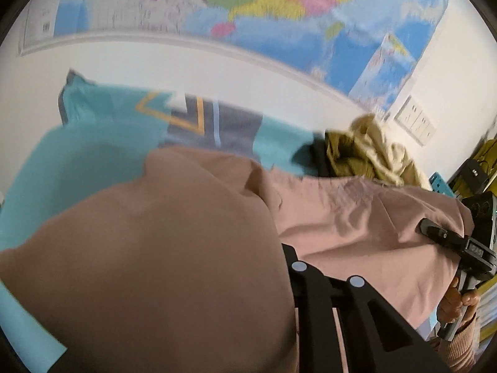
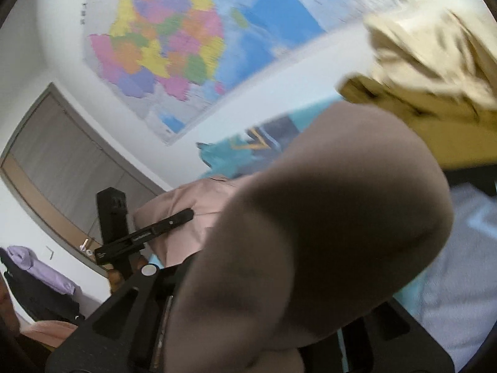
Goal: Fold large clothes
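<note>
Left tongs (image 1: pixel 313 283) and right tongs (image 2: pixel 174 279) both clamped on pink garment (image 1: pixel 357 227), below wall map (image 1: pixel 248 3).

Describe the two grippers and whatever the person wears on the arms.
Both are black plastic. The left hand-held gripper has slim flat fingers on a cross-bar, a boxy camera block behind. The right hand-held gripper looks the same. Round white dots mark each frame. A ribbed pinkish sleeve covers the right arm.

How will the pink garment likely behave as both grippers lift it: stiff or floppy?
Probably floppy: the pink garment billows and creases between the left gripper and right gripper. It likely sags in the middle. It seems light, since narrow pinches carry it.
</note>
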Action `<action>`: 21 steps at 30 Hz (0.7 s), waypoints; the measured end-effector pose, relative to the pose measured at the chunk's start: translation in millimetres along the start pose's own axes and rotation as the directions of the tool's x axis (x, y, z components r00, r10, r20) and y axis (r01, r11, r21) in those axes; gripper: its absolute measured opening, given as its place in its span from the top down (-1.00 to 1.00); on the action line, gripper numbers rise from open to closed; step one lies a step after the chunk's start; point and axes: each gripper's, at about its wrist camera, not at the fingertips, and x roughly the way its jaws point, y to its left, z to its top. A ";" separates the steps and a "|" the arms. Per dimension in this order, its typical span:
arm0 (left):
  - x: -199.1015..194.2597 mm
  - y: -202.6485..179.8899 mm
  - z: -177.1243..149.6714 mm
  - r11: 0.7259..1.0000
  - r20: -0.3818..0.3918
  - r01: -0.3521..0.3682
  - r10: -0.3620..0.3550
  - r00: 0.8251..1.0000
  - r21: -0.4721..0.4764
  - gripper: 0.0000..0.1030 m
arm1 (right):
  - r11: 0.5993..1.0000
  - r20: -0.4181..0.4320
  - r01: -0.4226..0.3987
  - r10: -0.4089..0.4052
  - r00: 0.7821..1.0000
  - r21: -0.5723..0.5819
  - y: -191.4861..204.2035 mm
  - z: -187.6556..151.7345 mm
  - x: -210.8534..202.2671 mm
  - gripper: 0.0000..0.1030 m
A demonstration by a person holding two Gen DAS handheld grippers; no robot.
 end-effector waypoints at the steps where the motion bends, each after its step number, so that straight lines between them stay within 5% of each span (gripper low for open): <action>1: -6.9 4.2 11.2 1.000 0.021 -0.007 0.006 1.000 0.006 0.70 | 1.000 0.004 -0.010 0.010 1.000 -0.019 9.8 10.5 4.1 0.73; 8: -37.0 48.6 82.1 0.995 0.114 -0.102 0.100 0.988 0.008 0.70 | 0.991 0.015 -0.079 0.081 0.997 -0.112 56.6 74.9 60.2 0.73; 14: -56.8 117.4 139.8 0.961 0.195 -0.273 0.278 0.941 -0.050 0.70 | 0.975 -0.003 -0.161 0.163 0.987 -0.155 98.2 120.0 163.4 0.73; 21: -43.6 219.4 170.6 0.893 0.170 -0.421 0.444 0.880 -0.158 0.69 | 0.963 -0.062 -0.224 0.217 0.974 -0.151 118.5 115.1 282.6 0.74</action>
